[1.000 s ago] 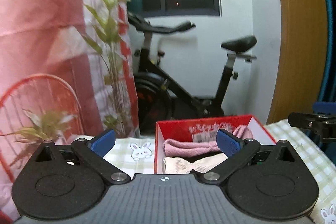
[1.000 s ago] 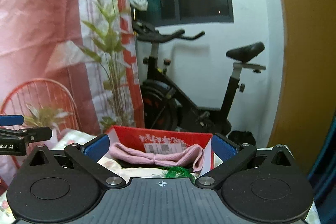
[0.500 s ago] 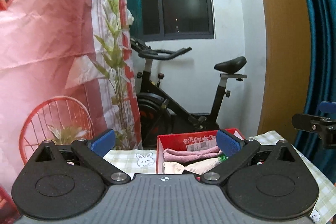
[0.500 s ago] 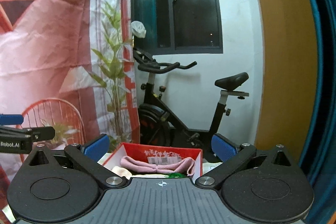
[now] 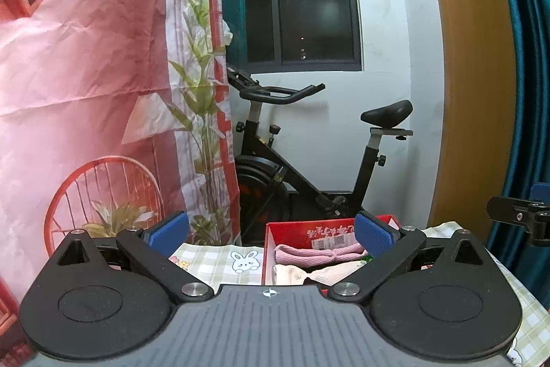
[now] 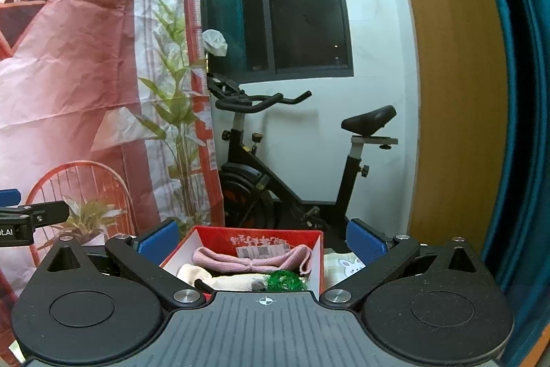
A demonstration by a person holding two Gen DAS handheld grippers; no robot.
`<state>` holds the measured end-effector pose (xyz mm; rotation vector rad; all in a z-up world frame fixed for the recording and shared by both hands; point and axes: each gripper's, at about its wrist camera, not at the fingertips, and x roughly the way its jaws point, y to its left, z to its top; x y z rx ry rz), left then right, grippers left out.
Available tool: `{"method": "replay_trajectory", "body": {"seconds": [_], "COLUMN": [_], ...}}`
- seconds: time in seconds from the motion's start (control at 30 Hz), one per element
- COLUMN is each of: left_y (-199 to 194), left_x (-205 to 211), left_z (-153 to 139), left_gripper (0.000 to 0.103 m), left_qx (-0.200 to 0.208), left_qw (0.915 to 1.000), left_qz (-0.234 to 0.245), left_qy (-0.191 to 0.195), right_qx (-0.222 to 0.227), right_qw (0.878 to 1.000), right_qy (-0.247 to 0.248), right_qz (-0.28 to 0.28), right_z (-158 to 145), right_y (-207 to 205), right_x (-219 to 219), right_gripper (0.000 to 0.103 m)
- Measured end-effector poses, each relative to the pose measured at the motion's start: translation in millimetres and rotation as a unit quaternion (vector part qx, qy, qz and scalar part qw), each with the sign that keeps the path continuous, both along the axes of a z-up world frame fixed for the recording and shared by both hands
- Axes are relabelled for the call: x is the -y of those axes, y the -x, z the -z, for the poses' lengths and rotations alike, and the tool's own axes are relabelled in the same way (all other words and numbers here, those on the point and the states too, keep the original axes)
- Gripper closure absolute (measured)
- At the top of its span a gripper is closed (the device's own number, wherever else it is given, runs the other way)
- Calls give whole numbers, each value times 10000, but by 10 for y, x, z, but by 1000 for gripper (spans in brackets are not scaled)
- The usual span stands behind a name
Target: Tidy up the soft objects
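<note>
A red box (image 5: 302, 230) (image 6: 220, 235) sits on a checked tablecloth (image 5: 213, 260) with bunny prints. Inside it lie a pink knitted cloth (image 5: 316, 255) (image 6: 251, 260), a cream cloth (image 5: 319, 274) (image 6: 227, 279) and a green tufted item (image 6: 283, 281). My left gripper (image 5: 271, 231) is open and empty, held above and in front of the box. My right gripper (image 6: 263, 238) is open and empty, also above and in front of the box. Each gripper shows at the edge of the other's view (image 5: 519, 215) (image 6: 31, 217).
A black exercise bike (image 5: 309, 160) (image 6: 292, 167) stands behind the table by the white wall. A pink printed backdrop (image 5: 86, 92) hangs at the left. A wooden panel (image 5: 474, 92) and teal curtain (image 5: 526, 57) are at the right.
Both grippers have pulled back and up from the box, which now looks smaller and lower in both views. Both stay open and empty.
</note>
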<state>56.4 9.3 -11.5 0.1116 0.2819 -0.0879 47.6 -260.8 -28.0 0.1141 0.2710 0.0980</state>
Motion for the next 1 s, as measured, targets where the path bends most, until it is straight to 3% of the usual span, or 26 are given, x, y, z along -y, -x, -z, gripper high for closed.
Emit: {"method": "replay_trajectory", "body": {"seconds": [1.0], "left_y": [39], "left_x": [-10], "left_z": [5], "left_gripper": [0], "left_qx": [-62], "left_qw": [9999], "left_qz": [-48], "left_qy": [124], "right_qx": [-93], "right_qw": [9999], "right_qy": [-61], "right_qz": [123], "right_z": [22], "right_y": [-45], "right_x": [22], "right_gripper": [0]}}
